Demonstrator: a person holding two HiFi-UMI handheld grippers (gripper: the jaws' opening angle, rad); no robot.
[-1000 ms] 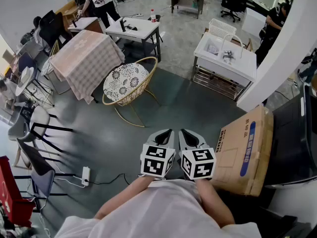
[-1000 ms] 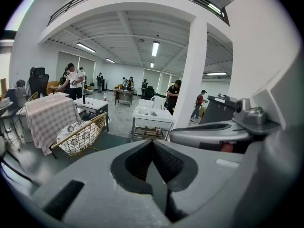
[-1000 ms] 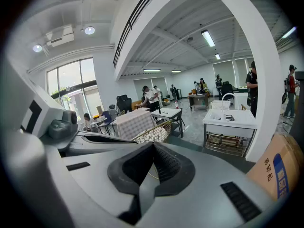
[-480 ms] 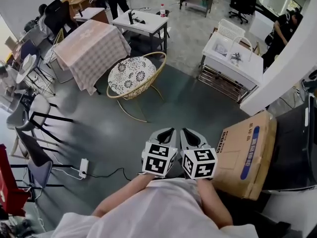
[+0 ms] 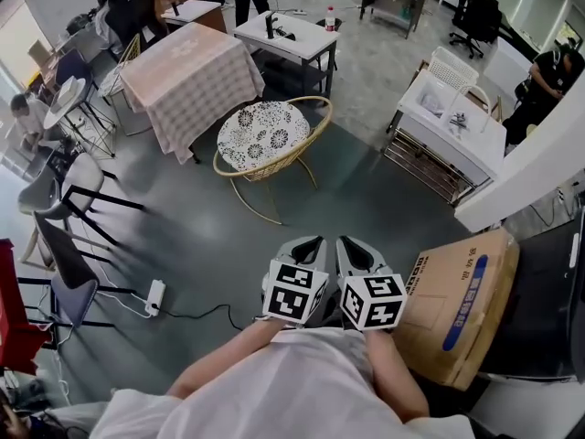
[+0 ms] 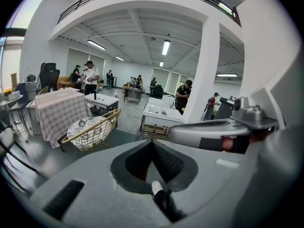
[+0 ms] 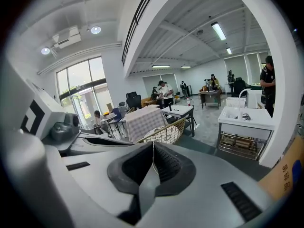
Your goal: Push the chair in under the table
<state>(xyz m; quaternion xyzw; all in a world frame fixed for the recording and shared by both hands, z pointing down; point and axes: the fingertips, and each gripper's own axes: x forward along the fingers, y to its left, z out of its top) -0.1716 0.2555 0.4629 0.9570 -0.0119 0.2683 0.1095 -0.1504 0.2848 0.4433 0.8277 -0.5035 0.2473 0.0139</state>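
Note:
A round wicker chair (image 5: 267,141) with a flower-patterned cushion stands on the grey floor, well ahead of both grippers. Behind it to the left is a table under a checked cloth (image 5: 187,76), and behind it to the right a white table (image 5: 289,40). My left gripper (image 5: 305,246) and right gripper (image 5: 353,247) are held side by side close to the body, both shut and empty, pointing toward the chair. The left gripper view has the chair (image 6: 90,129) beyond its closed jaws (image 6: 153,144). In the right gripper view the chair (image 7: 165,132) sits just above the closed jaws (image 7: 153,148).
A large cardboard box (image 5: 459,298) leans close on the right. A white trolley (image 5: 450,126) and a white pillar (image 5: 530,176) stand at the right. Black-legged chairs (image 5: 69,204) and a power strip (image 5: 154,297) with its cable are on the left. People stand at the back.
The head view has shifted: the wicker chair and both tables have slid to the right in it, and the box sits lower. Both grippers stay shut, side by side.

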